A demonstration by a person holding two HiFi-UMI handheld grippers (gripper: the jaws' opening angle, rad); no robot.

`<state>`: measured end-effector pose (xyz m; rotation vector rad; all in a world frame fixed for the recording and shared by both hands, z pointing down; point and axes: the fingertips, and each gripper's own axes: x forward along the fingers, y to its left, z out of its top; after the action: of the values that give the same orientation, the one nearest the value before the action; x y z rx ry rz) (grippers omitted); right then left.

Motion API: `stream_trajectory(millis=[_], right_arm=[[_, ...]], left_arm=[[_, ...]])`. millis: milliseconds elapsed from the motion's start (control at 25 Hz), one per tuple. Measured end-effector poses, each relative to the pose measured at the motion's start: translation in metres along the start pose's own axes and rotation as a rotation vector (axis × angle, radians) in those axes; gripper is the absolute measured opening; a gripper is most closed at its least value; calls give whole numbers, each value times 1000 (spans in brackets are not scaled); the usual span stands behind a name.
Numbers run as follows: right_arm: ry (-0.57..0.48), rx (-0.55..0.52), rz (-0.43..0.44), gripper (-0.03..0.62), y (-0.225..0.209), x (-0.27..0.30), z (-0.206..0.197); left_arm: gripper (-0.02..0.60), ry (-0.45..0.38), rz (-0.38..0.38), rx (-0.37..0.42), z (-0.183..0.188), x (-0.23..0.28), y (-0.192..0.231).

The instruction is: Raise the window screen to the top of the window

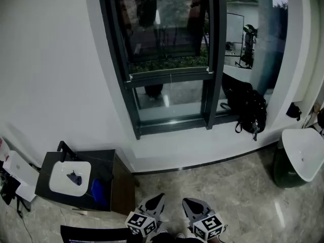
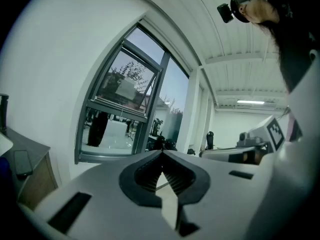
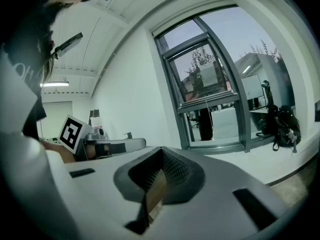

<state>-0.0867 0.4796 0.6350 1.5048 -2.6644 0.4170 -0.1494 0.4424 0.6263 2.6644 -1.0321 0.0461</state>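
Observation:
The window (image 1: pixel 169 59) has a dark frame set in the white wall ahead. The screen's lower bar (image 1: pixel 169 75) runs across it about two thirds of the way down, with clear glass below. A thin cord (image 3: pixel 206 113) hangs from that bar (image 3: pixel 207 101). Both grippers are low and close to my body, well short of the window. My left gripper (image 1: pixel 155 201) is shut with nothing in it, its tips (image 2: pixel 161 152) meeting. My right gripper (image 1: pixel 191 204) is also shut and empty, its tips (image 3: pixel 161 148) together. In the left gripper view the window (image 2: pixel 120 119) is far off.
A black backpack (image 1: pixel 250 108) rests on the white sill (image 1: pixel 202 135) at the right. A dark cabinet with a white basin (image 1: pixel 71 177) stands at lower left against the wall. A white rounded seat (image 1: pixel 304 153) stands at the right. The floor (image 1: pixel 238 186) is grey tile.

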Motion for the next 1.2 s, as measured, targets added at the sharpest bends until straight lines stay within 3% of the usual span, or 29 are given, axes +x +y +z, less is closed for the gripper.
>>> stream_trajectory(millis=[320, 560, 760, 1040, 1200], right_arm=[[19, 31, 12, 3, -35, 5, -3], [3, 55, 30, 3, -69, 40, 6], [4, 56, 45, 3, -111, 96, 19], [7, 21, 37, 3, -179, 199, 74], [0, -12, 38, 3, -209, 246, 102]], left_arm=[[-2, 45, -26, 19, -7, 34, -10], [-2, 71, -28, 59, 0, 74, 16], [-2, 91, -37, 66, 10, 126, 63], [-2, 61, -35, 85, 71, 217, 154], [-2, 45, -23, 96, 84, 261, 207]])
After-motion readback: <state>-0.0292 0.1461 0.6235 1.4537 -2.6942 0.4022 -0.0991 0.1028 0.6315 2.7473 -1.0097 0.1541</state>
